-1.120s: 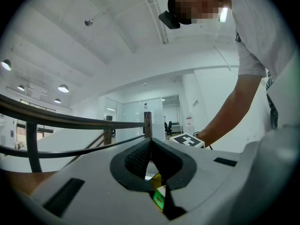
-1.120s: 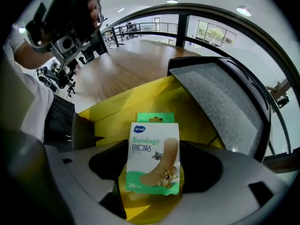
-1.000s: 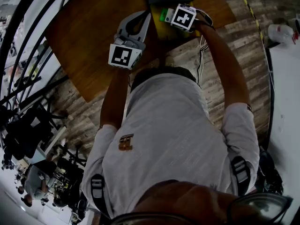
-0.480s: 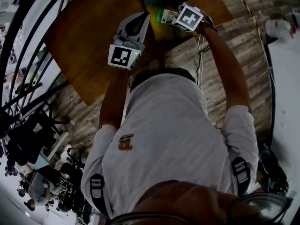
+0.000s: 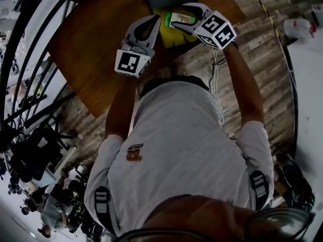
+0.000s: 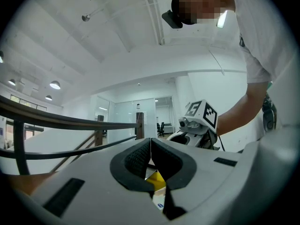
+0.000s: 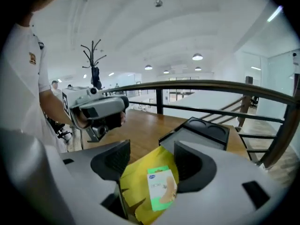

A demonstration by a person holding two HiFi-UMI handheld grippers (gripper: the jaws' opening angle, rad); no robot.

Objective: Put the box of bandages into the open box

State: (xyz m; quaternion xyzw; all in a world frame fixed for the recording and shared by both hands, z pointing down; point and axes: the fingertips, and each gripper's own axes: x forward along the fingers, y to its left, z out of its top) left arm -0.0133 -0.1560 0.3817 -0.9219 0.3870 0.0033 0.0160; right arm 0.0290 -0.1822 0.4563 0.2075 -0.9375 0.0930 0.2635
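right tongs (image 7: 151, 148) spread wide, gripping nothing | box of bandages (image 7: 161, 189) lies flat just below between them, on the yellow open box (image 7: 133, 191), depth unclear | wide gap reads as letting go | left tongs (image 6: 150, 142) closed, empty, idle beside over bench (image 7: 145, 125)

Print on the bandage box (image 7: 161, 187) is illegible.

The worktop (image 7: 145, 125) is smooth brown wood. The open box (image 7: 133, 186) is matt yellow card, the box of bandages (image 7: 161, 187) printed card. The left gripper (image 6: 150, 149) has ribbed black pads (image 6: 137, 159).
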